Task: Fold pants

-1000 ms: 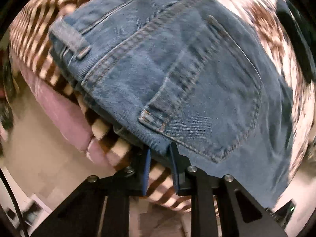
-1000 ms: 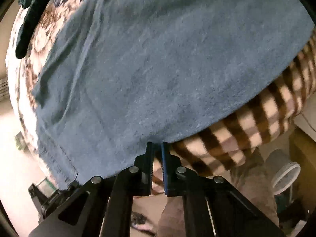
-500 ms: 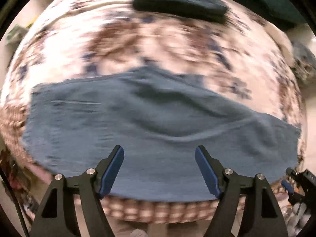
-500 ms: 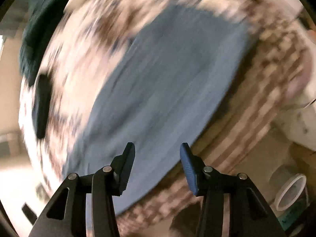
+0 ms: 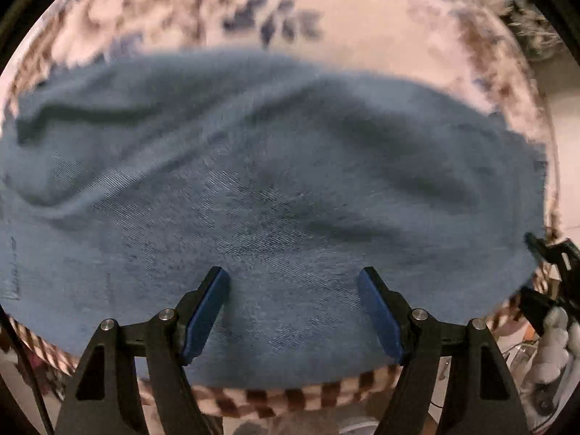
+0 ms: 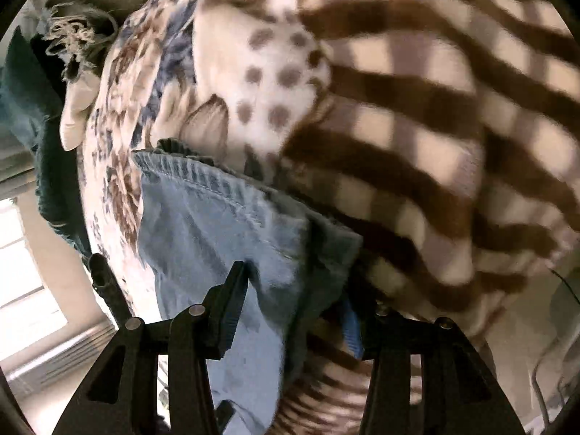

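The left gripper [image 5: 293, 311] stands spread above the blue denim pants [image 5: 275, 188], which lie wrinkled, long axis left to right, on a bed. The right gripper [image 6: 293, 308], just opened, straddles their stitched hem [image 6: 203, 177] without pinching. Beyond lie a checkered blanket [image 6: 435, 108] and a floral cover [image 5: 362, 18].

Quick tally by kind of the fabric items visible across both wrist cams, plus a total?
Jeans: 1
Floral bedspread: 1
Brown checked blanket: 1
Spotted fabric: 1
Dark green cloth: 1
Fringed grey cloth: 1
Total: 6
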`<act>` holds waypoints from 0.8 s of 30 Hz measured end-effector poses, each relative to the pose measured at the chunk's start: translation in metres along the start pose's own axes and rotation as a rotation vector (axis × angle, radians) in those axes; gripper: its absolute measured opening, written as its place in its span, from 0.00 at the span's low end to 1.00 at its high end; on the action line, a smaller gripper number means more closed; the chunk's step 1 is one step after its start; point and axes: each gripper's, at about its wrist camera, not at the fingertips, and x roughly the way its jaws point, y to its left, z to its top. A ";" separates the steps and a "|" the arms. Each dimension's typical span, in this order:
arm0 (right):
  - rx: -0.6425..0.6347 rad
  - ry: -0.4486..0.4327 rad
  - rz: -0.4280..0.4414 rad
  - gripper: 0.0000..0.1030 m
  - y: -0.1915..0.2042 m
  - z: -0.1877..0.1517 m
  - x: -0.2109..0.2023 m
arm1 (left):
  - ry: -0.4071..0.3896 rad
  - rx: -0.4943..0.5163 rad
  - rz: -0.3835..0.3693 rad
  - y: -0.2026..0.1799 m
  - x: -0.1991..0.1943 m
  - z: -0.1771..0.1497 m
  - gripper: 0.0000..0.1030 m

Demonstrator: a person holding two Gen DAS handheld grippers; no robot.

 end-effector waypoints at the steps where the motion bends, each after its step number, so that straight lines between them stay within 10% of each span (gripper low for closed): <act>1: -0.017 -0.035 0.028 0.25 0.004 -0.003 -0.001 | 0.001 -0.006 -0.003 0.002 0.008 0.003 0.74; 4: -0.058 -0.124 0.178 0.13 0.013 -0.010 -0.023 | 0.024 -0.043 -0.099 0.006 0.018 0.013 1.00; 12: -0.145 0.019 0.218 0.34 0.014 -0.003 0.030 | 0.120 -0.095 0.057 -0.014 0.040 0.038 1.00; 15: -0.223 -0.037 0.218 0.09 0.038 -0.006 0.033 | 0.084 -0.127 0.035 -0.017 0.021 0.044 1.00; 19: -0.180 -0.128 0.248 0.08 0.043 -0.001 0.013 | -0.044 -0.098 0.010 -0.018 -0.016 0.043 1.00; 24: -0.152 -0.011 0.237 0.22 0.027 0.009 0.037 | -0.035 -0.081 0.053 -0.005 -0.004 0.046 1.00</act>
